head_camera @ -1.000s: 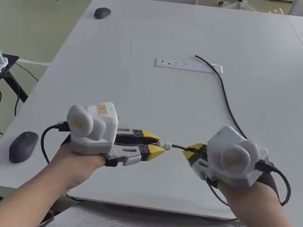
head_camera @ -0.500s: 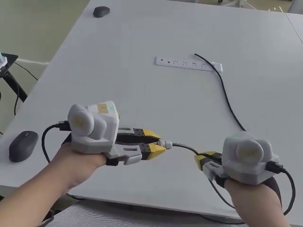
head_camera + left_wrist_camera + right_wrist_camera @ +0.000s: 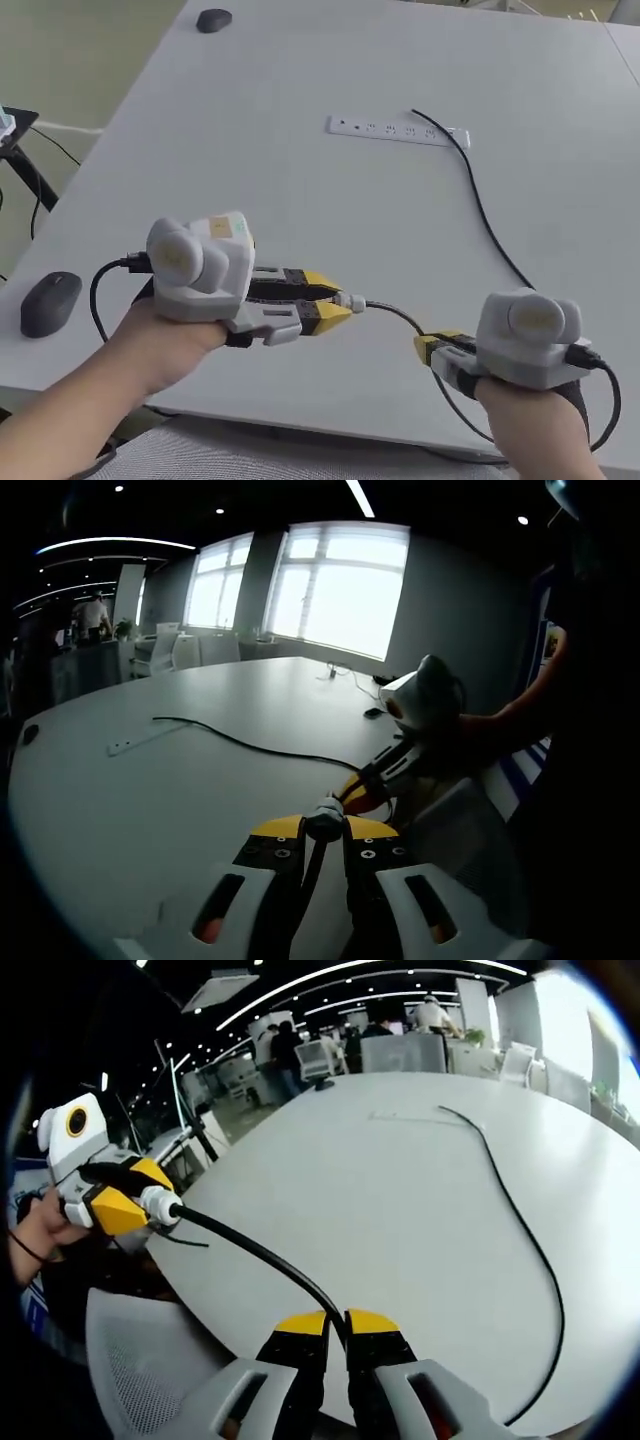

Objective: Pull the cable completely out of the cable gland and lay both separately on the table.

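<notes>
White worktop [image 3: 250,150], head view: left gripper [image 3: 328,300] over the front edge, fingers clamped on the cable gland [image 3: 350,300]. Black cable [image 3: 395,315] runs from the gland to the right gripper [image 3: 428,346], then trails up the worktop past a power strip [image 3: 395,130] near the far edge. Left gripper view: gland pinched between the yellow fingertips, cable threaded in it. Right gripper view: fingers closed on the cable, which curves across to the gland.
</notes>
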Demonstrator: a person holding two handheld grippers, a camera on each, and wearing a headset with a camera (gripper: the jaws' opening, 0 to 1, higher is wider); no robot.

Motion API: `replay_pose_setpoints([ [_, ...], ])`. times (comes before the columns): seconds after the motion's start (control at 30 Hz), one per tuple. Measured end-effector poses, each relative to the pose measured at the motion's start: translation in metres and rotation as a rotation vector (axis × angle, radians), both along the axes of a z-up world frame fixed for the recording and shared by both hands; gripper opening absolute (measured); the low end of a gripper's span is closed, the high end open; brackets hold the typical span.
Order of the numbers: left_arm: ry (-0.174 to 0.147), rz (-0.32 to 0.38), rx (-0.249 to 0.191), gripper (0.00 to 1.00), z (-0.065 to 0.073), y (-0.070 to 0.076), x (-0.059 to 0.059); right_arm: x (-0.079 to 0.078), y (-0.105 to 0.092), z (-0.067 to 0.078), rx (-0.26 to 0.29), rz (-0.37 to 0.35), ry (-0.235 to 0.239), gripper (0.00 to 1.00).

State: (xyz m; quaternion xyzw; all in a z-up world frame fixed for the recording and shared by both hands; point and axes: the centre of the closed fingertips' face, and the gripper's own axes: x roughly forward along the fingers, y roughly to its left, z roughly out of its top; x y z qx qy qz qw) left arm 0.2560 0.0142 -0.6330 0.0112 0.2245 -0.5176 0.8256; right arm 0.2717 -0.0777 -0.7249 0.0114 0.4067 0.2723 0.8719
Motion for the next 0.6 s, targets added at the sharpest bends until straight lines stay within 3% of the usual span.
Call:
replay_pose_setpoints([
  [0.2,-0.002,0.007,-0.006,0.15,0.001,0.003,0.002,0.001,-0.001,0.006,-0.002,0.017,-0.037,0.02],
  [0.33,0.002,0.016,-0.013,0.15,0.003,0.005,0.003,0.0,0.0,0.011,0.046,0.016,-0.043,0.02],
  [0.6,0.003,0.027,-0.022,0.15,0.005,0.009,0.005,0.0,0.0,0.02,0.039,0.05,-0.071,0.07],
])
